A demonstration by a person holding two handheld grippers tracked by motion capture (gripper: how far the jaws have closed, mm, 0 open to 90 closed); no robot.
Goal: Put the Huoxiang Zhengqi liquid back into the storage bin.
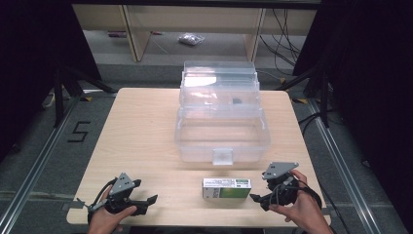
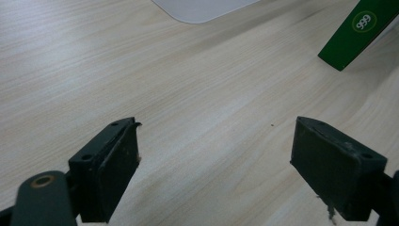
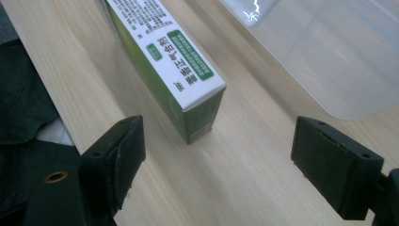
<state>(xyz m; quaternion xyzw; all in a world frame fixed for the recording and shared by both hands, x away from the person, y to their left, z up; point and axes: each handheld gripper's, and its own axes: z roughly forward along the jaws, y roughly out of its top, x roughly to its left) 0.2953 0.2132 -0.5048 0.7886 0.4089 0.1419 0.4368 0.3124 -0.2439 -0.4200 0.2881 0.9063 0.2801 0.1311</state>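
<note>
At the near edge of the pale wooden table (image 1: 141, 126), the left gripper (image 1: 146, 204) rests with jaws spread, holding nothing. The right gripper (image 1: 257, 199) is spread too, just right of the green-and-white cardboard box (image 1: 227, 188) lying flat. Farther off stands an open clear plastic storage case (image 1: 221, 131).

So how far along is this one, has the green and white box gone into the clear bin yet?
Not yet. The clear bin already stands open, nothing clearly inside. The box lies on the table in front of it. The right gripper sits open at the box's end, jaws not touching; the left gripper is open and apart. Grasping and placing remain.
</note>
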